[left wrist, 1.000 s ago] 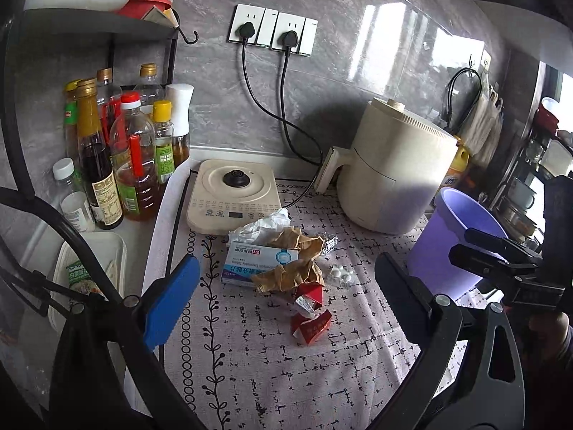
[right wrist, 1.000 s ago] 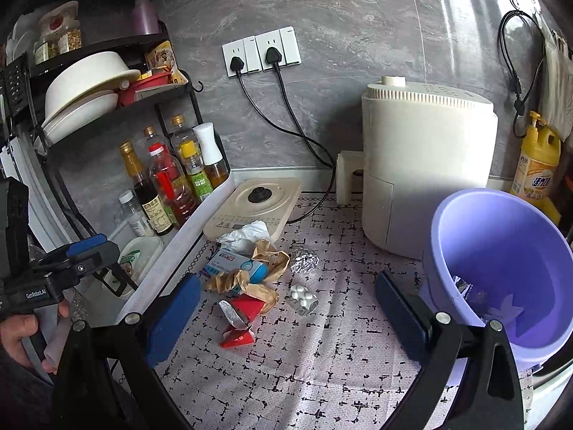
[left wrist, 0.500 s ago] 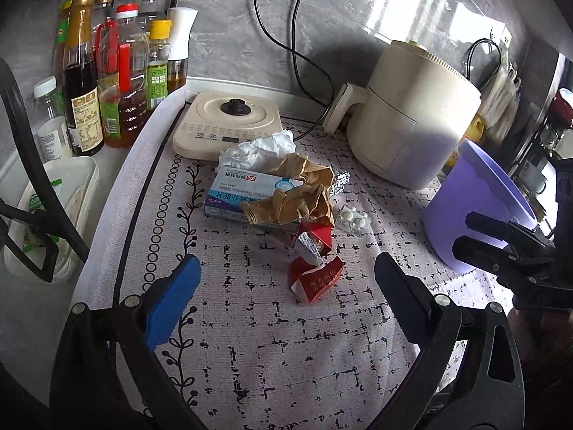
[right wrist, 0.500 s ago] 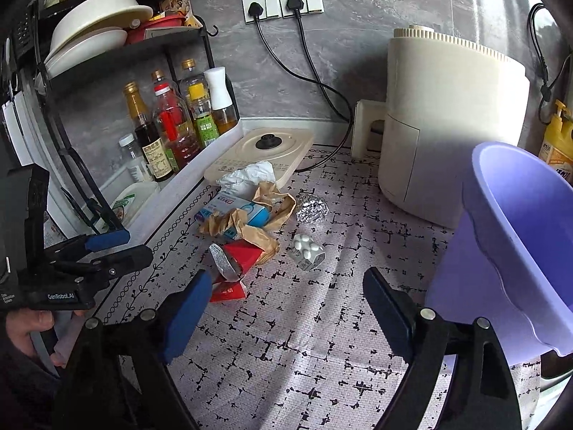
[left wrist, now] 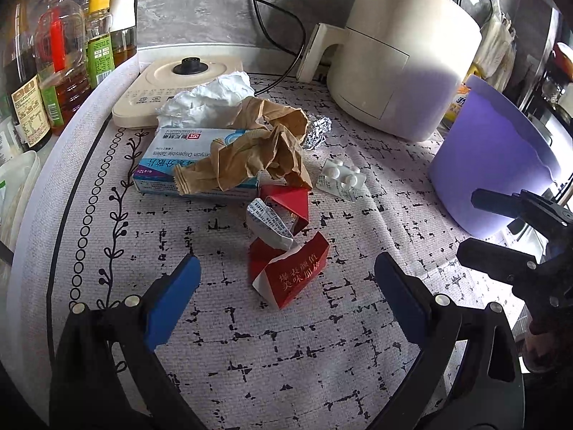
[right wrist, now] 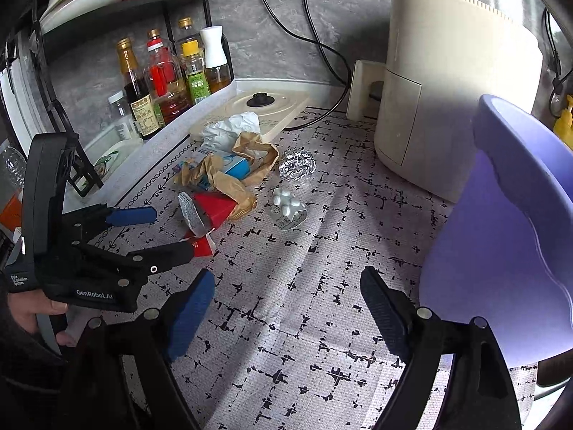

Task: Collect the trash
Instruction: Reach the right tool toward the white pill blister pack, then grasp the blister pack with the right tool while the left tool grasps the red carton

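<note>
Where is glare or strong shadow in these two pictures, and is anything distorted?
Left wrist view: bright glare on the purple bin rim; the air fryer shades its own front. Right wrist view: the fryer casts shadow across the mat. Both views bend at the fisheye edges.

The left gripper (left wrist: 284, 279) hovers over the patterned mat (left wrist: 250, 358) with its jaws spread wide, a torn red carton (left wrist: 290, 272) lying between the fingertips and untouched. At 12 o'clock from the carton sit a crumpled brown paper bag (left wrist: 258, 150) draped over a blue-and-white medicine box (left wrist: 168, 157), with a white tissue (left wrist: 211, 100) behind. A pill blister pack (left wrist: 340, 179) lies at 1 o'clock, a foil ball (left wrist: 317, 130) beyond it. The purple bin (left wrist: 494, 157) stands at 3 o'clock, the right gripper (left wrist: 469, 225) in front of it, jaws apart.
</note>
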### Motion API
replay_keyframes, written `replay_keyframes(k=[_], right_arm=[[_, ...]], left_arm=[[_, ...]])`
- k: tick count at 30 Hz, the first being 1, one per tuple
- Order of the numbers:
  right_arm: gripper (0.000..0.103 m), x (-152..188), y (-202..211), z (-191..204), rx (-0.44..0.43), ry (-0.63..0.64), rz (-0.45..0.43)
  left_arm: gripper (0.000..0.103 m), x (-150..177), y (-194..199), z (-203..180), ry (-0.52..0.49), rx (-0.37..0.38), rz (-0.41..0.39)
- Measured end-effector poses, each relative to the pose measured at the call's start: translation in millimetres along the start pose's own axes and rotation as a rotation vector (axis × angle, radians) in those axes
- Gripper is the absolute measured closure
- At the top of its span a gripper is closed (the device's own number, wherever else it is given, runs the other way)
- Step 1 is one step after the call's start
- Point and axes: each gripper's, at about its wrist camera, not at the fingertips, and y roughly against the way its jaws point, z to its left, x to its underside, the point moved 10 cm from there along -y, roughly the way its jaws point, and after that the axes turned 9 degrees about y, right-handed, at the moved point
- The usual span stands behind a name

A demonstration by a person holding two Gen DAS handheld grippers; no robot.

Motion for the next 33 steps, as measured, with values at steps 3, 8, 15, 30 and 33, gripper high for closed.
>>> replay_keyframes(k=[3,8,15,30,33], right_arm=[[0.024,-1,-6,-6,0.008,-0.017,0.006],[0.024,-10,-11,-6,0.003,-0.003,-0.01],[0.024,-23,-22,-5,-0.008,0.016,-0.013],[0.036,-43,-80,-10,-0.052,0.038,0.028],[0.037,-46,-97,-14,-0.06,0.049,0.039]], left_arm=[[0.006,-2,-5,2,0.021,-0.013,0.007],[0.009,-9,-5,5,0.024,-0.026,-0.01],[0.042,-11,-19,9,0.034,-0.058,0.016],[0.061,-11,15,54,0.146,-0.079,-0.03],[0.061,-12,22,70,0.165,-0.114,-0.039]])
